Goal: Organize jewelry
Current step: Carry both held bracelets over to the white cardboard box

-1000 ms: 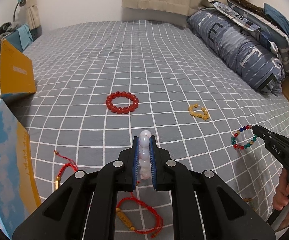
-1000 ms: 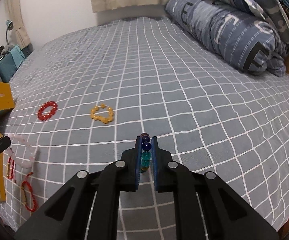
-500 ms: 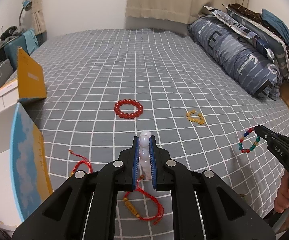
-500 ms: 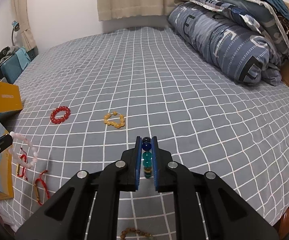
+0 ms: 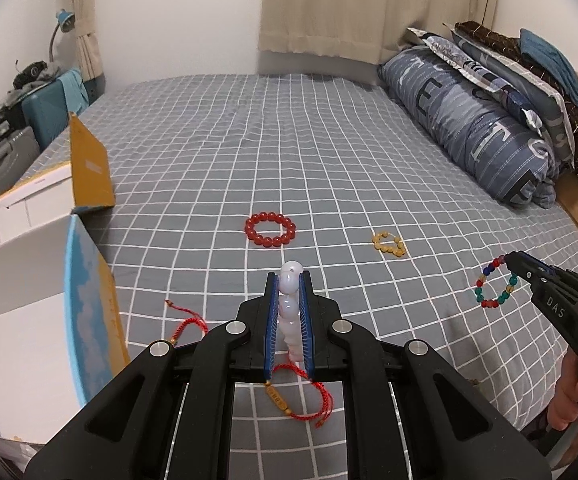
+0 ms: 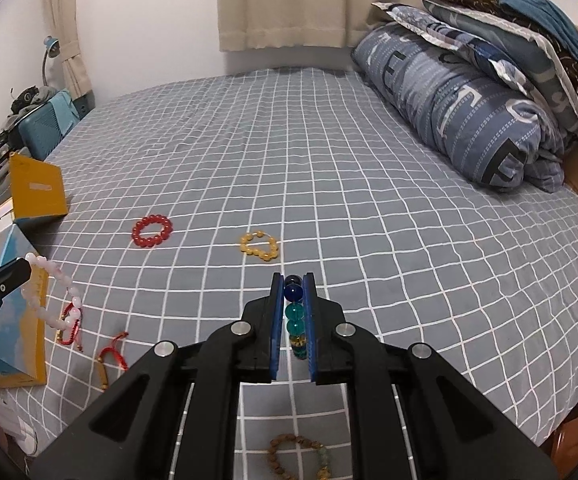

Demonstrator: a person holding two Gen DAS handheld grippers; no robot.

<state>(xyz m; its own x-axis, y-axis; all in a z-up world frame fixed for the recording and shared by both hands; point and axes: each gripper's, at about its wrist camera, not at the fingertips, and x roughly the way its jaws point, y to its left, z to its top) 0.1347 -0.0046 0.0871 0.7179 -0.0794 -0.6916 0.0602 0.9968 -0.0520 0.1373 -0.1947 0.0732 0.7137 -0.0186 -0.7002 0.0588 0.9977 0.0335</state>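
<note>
Bracelets lie and hang in several places over the bed (image 5: 289,152), which has a grey cover with white squares. The left gripper (image 5: 289,280) is pressed together on a pale pink bead bracelet (image 5: 291,312), held above the cover; from the right wrist view the same bracelet (image 6: 55,296) hangs as a loop from its tips. The right gripper (image 6: 293,280) pinches a multicolour bead bracelet (image 6: 295,320) between its blue pads, and from the left wrist view this bracelet (image 5: 495,284) hangs free in the air.

On the cover lie a red bead bracelet (image 5: 270,229) and, to its right and well apart from it, a yellow bead bracelet (image 5: 389,243). Nearer, two red cord bracelets (image 5: 301,396) lie below the left gripper. A brown bead bracelet (image 6: 299,456) lies under the right gripper.

At the left edge of the bed stands an open white box (image 5: 21,308) with a blue and yellow flap; what is inside I cannot tell. Behind it is a second box (image 5: 37,196) with a yellow lid standing up. Folded blue bedding (image 5: 477,120) is piled on the far right.
</note>
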